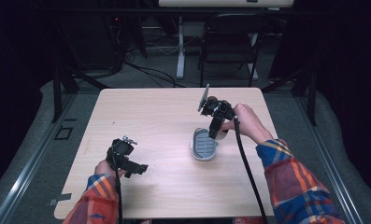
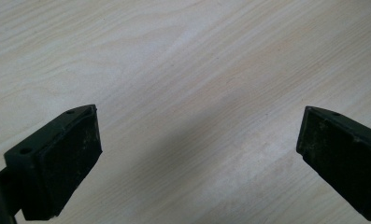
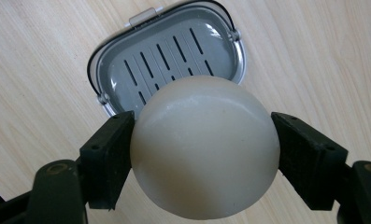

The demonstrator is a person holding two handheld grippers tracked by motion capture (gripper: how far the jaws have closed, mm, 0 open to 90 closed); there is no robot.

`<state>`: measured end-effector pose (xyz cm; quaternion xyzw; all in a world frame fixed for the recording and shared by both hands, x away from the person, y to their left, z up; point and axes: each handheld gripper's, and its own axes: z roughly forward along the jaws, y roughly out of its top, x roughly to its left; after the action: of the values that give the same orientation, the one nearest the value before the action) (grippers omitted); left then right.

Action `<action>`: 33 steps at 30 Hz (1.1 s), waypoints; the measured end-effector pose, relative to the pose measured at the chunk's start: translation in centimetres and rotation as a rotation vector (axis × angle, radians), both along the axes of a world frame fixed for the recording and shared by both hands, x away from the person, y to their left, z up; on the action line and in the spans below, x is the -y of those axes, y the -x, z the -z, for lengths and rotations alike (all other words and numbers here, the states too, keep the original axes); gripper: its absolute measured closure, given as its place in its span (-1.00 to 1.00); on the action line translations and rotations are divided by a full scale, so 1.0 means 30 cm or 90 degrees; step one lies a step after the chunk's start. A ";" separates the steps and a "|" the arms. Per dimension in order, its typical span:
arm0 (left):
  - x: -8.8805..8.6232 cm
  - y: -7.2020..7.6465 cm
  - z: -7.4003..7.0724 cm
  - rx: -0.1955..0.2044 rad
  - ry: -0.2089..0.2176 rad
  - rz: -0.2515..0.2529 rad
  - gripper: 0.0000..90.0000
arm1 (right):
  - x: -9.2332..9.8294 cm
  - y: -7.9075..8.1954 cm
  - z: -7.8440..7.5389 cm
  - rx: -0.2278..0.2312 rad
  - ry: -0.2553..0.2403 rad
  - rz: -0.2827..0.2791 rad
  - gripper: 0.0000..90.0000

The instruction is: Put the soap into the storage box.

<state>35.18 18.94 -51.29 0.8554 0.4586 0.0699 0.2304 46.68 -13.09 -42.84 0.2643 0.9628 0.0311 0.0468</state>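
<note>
Cream-white and round, the soap (image 3: pixel 204 147) sits clamped between the two black fingers (image 3: pixel 106 156) of the right gripper (image 3: pixel 204 154), which hangs just above the open grey soap box (image 3: pixel 127 70). In the high view the box (image 1: pixel 203 144) lies on the pale wooden surface (image 1: pixel 164 186) a little toward 3 o'clock from its middle, and the right gripper (image 1: pixel 217 133) stands over its 12 o'clock edge.

We judge that the step in hand is to put the soap into the slotted tray. The next move calls for lowering it over the middle of the tray and then opening the fingers gently, because a round bar can roll out.

The left gripper (image 1: pixel 139 168) waits near 8 o'clock, well apart from the box; its fingers (image 2: pixel 57 163) stand wide apart over bare wood. Nothing lies between soap and tray. Only the small clasp (image 3: pixel 143 16) on the rim could catch. A folding chair (image 1: pixel 230 44) stands beyond the surface at 12 o'clock.
</note>
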 end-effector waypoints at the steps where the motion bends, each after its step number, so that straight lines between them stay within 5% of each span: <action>1: 0.000 0.000 0.000 0.000 0.000 0.000 -1.00 | 0.000 0.000 0.000 0.000 0.000 0.000 -0.46; 15: -0.001 0.000 0.000 -0.001 0.002 -0.001 -1.00 | -0.088 -0.017 0.057 -0.020 -0.006 -0.023 -0.46; 33: -0.001 -0.001 0.000 -0.001 0.003 0.000 -1.00 | -0.120 -0.032 0.177 -0.046 -0.027 -0.028 -0.46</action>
<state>35.20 18.97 -51.30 0.8549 0.4590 0.0677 0.2321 47.65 -9.48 -48.16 0.2448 0.9686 0.0428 0.0059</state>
